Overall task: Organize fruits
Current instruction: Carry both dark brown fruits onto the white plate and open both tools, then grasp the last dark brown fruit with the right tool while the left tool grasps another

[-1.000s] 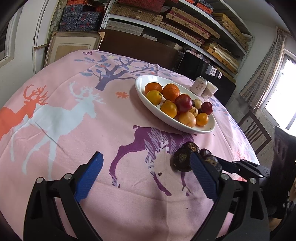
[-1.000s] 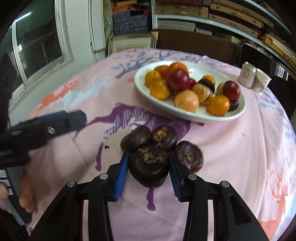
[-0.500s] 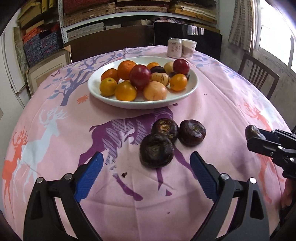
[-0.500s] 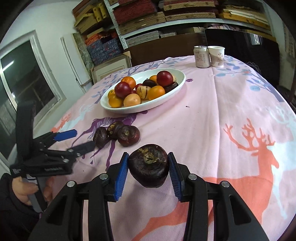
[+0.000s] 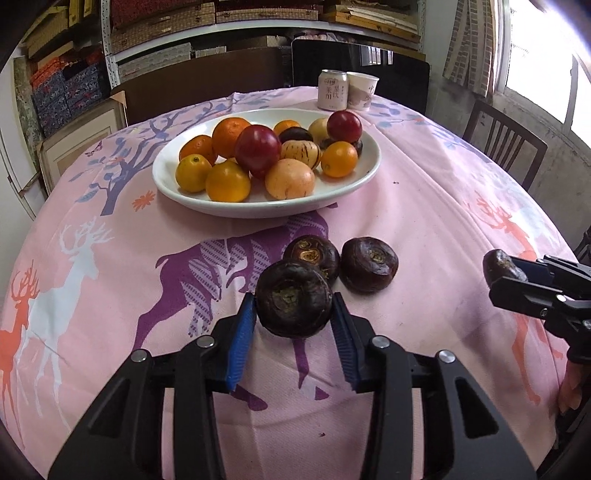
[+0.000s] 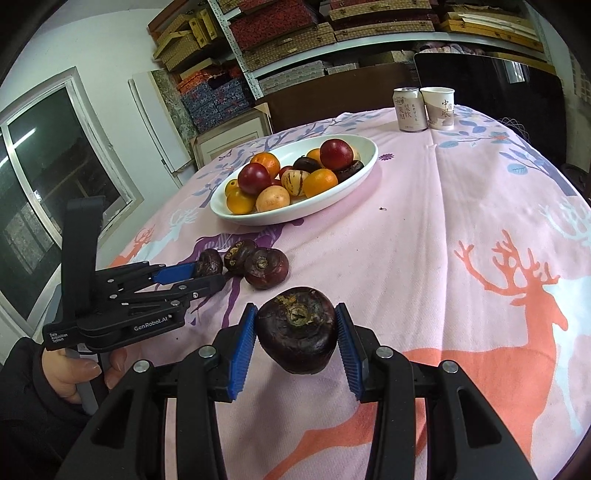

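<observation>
Chestnut (image 5: 293, 304) sits between the left gripper (image 5: 293, 334) jaws, which are closing on it; 2 more lie just beyond; the right gripper (image 6: 297, 341) clamps another above the cloth, the bowl (image 5: 362, 173) farther ahead

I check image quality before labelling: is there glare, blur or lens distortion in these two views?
Left wrist view: sharp on the dark fruit at the left gripper; the window is blown out white; fisheye bends the table edge. Right wrist view: sharp, evenly lit; shelves curve; black vignette in the corners.
</observation>
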The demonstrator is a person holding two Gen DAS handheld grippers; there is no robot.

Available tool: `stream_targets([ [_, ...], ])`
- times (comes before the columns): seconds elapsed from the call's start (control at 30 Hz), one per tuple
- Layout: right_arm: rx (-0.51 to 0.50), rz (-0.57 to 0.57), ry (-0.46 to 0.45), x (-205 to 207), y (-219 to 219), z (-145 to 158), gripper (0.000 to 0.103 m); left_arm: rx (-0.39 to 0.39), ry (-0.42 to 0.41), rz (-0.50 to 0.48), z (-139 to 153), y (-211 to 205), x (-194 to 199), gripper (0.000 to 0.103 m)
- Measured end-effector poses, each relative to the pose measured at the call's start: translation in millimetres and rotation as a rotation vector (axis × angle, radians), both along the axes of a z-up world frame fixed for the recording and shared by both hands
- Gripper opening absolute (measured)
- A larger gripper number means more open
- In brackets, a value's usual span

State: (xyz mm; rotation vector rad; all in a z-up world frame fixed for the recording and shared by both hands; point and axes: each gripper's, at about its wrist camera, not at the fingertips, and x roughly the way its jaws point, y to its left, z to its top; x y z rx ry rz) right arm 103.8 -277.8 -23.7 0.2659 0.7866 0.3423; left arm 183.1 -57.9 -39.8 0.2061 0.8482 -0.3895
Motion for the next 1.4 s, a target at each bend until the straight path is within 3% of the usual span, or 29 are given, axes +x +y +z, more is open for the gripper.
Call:
stream_targets([
  [0.27,-0.022,0.014,0.008,-2.9,3.5,1.5,0.043,-0.057,-0.039,0.002,22.4,20.3,-22.3,0.040],
  [0.4,-0.076,0.063,-0.033,7.1,12.5,28.4,0.043,-0.074,-0.057,0.004,44.7,30.3,-7.7,0.040],
  [0.6,-0.140,0.072,-0.159,76.0,22.2,88.8,0.043,-0.130,-0.053,0.012,80.8,23.1,69.0,0.040],
  [0.7,-0.152,0.065,-0.163,124.0,26.5,90.2,0.043,-0.164,-0.023,0.053,81.5,16.9,121.3,0.040],
  [0.87,-0.149,0.013,-0.119,194.1,30.2,70.3,0.043,-0.127,0.009,0.100,71.5,1.0,186.0,0.040],
  [0.9,-0.145,0.012,-0.122,198.8,31.3,68.9,0.045,-0.121,0.012,0.105,70.6,-1.0,192.8,0.045],
  [0.93,-0.142,0.017,-0.120,204.7,32.8,67.9,0.050,-0.119,0.012,0.114,70.9,-1.5,198.1,0.061],
  [0.97,-0.153,0.014,-0.121,208.7,34.9,68.3,0.056,-0.125,0.010,0.127,72.1,-0.4,200.9,0.067],
  [1.0,-0.170,-0.003,-0.141,208.5,36.0,71.6,0.065,-0.141,-0.002,0.144,74.8,3.0,201.0,0.072],
  [1.03,-0.169,-0.006,-0.154,206.5,35.7,74.5,0.066,-0.165,-0.009,0.153,77.1,7.4,198.4,0.073],
  [1.17,-0.133,-0.019,-0.164,183.9,24.2,85.3,0.066,-0.243,-0.015,0.182,85.0,31.5,172.7,0.074],
  [1.23,-0.135,-0.012,-0.162,165.5,20.9,87.2,0.067,-0.275,-0.020,0.194,86.3,44.5,149.4,0.081],
  [1.4,-0.185,0.025,-0.129,108.2,21.9,72.4,0.071,-0.313,0.028,0.169,67.2,61.5,83.3,0.088],
])
